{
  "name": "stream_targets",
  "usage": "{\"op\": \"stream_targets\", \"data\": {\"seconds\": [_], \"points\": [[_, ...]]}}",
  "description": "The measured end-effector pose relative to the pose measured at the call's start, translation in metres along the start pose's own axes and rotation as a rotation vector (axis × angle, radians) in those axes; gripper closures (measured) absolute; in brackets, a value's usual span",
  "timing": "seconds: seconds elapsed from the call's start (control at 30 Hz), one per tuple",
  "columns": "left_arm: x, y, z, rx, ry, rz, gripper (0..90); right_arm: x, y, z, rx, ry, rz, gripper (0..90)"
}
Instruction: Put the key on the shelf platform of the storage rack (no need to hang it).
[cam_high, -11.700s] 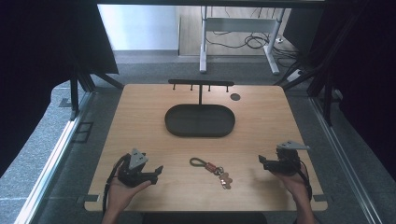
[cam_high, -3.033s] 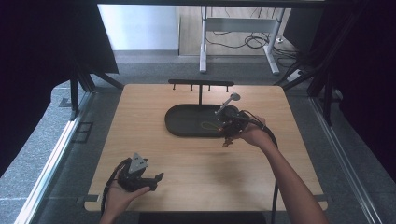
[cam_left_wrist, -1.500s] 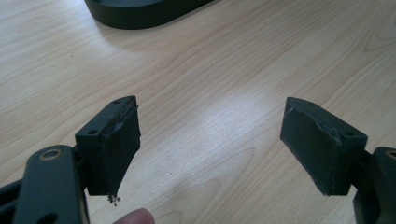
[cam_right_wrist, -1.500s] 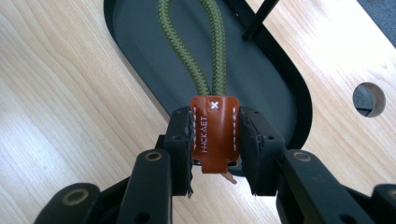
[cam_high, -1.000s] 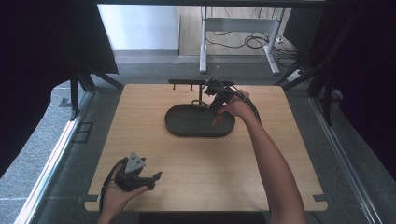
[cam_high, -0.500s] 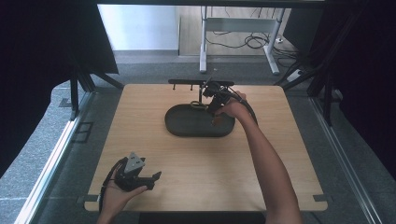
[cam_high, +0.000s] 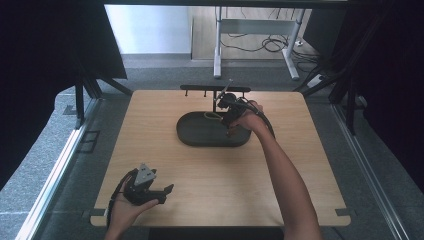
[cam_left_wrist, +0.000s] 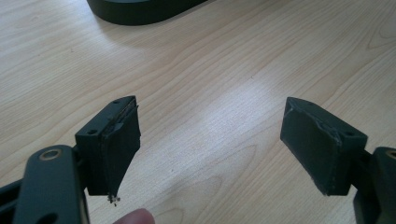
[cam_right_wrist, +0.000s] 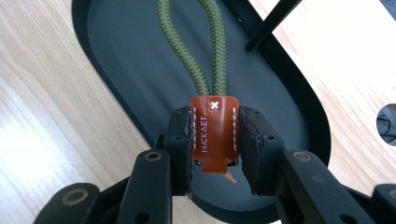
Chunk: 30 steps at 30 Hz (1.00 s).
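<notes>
The right gripper (cam_right_wrist: 215, 140) pinches a brown leather tag (cam_right_wrist: 214, 133) with a green cord loop (cam_right_wrist: 205, 51) over the black tray (cam_high: 200, 136), while the left gripper (cam_left_wrist: 210, 149) sits wide open, holding nothing

Desk (cam_high: 165, 135): light wood-grain top, rectangular, with small dark brackets at its near corners.
Floor (cam_high: 65, 200): grey speckled carpet around the desk; a pale metal rail (cam_high: 55, 175) runs along the left side and another rail (cam_high: 367, 175) along the right.
Curtains: black drape (cam_high: 40, 60) at the left, black drape (cam_high: 395, 75) at the right, both dark and without visible detail.
Far side: a white wall panel (cam_high: 147, 30) beside a brightly lit wood floor strip (cam_high: 205, 30).
Furniture beyond: a grey metal table frame (cam_high: 255, 37) on two legs, with black cables (cam_high: 260, 45) lying loose beneath it.
</notes>
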<state>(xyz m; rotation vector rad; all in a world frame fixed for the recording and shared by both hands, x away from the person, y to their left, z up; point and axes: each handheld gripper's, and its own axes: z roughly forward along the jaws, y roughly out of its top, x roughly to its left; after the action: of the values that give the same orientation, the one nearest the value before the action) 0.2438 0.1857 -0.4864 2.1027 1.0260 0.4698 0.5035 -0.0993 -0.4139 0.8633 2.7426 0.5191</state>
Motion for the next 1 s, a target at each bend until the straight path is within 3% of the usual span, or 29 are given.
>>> {"op": "stream_targets", "data": {"seconds": [0.5,1.0], "points": [[0.000,-0.001,0.001,0.008,0.000,-0.001,20.3,0.000,-0.010,0.015,-0.009,0.014,0.011,66.7],[0.000,-0.001,0.002,0.010,0.001,-0.001,20.3,0.003,-0.016,0.030,0.015,0.034,-0.016,65.3]]}}
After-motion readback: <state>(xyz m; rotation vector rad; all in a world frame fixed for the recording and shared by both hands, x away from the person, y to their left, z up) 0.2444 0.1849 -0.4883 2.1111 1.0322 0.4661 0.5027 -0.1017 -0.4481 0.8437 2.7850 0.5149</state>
